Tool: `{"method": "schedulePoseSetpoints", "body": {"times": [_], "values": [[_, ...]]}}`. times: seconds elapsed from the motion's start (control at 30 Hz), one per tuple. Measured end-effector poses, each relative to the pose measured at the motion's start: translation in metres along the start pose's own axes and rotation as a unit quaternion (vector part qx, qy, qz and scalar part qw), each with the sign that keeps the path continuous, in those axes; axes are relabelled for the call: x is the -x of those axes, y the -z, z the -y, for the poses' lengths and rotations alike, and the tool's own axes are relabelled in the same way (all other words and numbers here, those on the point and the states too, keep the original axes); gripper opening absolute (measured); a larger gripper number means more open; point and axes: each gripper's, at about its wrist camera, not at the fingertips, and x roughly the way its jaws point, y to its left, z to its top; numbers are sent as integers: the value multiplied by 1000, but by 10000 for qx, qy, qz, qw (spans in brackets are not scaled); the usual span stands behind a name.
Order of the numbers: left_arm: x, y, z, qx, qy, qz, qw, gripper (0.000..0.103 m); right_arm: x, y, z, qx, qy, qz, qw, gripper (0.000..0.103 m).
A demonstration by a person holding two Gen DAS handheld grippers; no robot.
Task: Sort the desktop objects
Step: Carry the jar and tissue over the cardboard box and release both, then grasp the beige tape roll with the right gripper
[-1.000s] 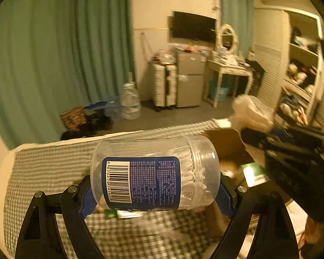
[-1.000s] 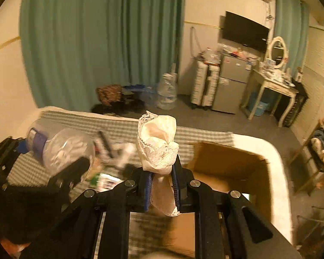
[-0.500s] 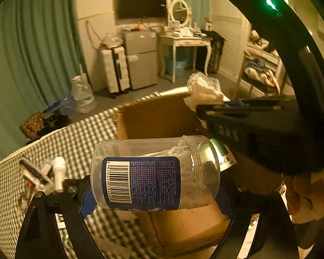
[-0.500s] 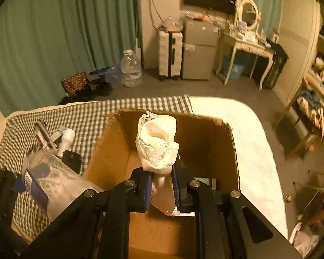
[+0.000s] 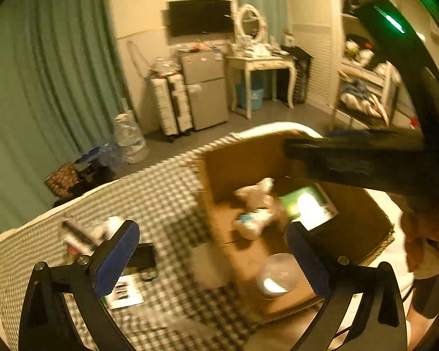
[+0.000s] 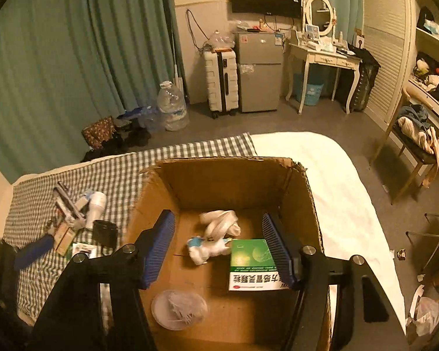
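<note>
An open cardboard box [image 6: 225,181] stands on the checked cloth [image 6: 117,172]. On its floor lie a clear cotton-swab jar [image 6: 178,308], a white lace cloth bundle [image 6: 216,234] and a green medicine box [image 6: 248,263]. My right gripper [image 6: 218,248] hangs over the box, its jaws opening, with nothing pressed between the pads; the bundle lies below them. My left gripper [image 5: 212,259] is over the box's left wall [image 5: 219,193], jaws opening wide and empty. The jar [image 5: 278,275] rests inside, low beside its right finger. The bundle [image 5: 257,207] is blurred.
Left of the box, a white bottle [image 6: 95,204], a black pot [image 6: 104,232], tubes [image 6: 64,199] and a small card [image 5: 123,291] lie on the checked cloth. A white surface [image 6: 336,193] runs right of the box. Beyond are curtains, a suitcase, a fridge and a dressing table.
Both grippers have swung over the box and opened. The swab jar has left the left gripper and the lace bundle the right one. Both now lie inside the box.
</note>
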Motion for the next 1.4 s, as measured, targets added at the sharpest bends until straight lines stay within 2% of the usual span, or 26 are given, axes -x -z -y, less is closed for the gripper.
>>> {"method": "schedulePoseSetpoints", "body": {"times": [0.13,0.2,0.33,0.47,0.57,0.7,0.77,0.8,1.0,1.1,1.2,1.4], "values": [[19,6,-61,459,-559,-18,9974,103,19,1,-30,217,-204,163,9994,63],[28,17,-92,683,-911,-18,9935,103,25,3,-49,335,-362,219,9985,63],[39,50,-146,934,-1730,-92,9804,103,30,11,-99,595,-733,344,9949,64],[35,90,-183,1237,-2125,-257,9690,103,16,32,-155,983,-894,400,9903,68],[22,124,-203,1555,-2117,-486,9637,103,-7,58,-192,1193,-596,516,9897,69],[3,161,-221,1843,-1984,-685,9602,103,-45,94,-228,1563,523,736,9836,69],[-7,173,-227,1946,-1922,-787,9586,103,-73,111,-236,1704,1123,622,9770,69],[-11,177,-229,1984,-1885,-834,9582,103,-86,118,-235,1686,1255,513,9763,69],[-40,199,-239,2251,-1737,-813,9553,103,-138,125,-220,1455,1430,-130,9789,69],[-54,209,-242,2465,-1560,-838,9528,103,-151,122,-211,1365,1600,-184,9775,69],[-64,215,-242,2575,-1404,-862,9521,103,-157,121,-215,1518,1853,-161,9708,69],[-84,217,-240,2481,-1266,-901,9562,103,-151,124,-224,1655,2458,-68,9551,69]]}}
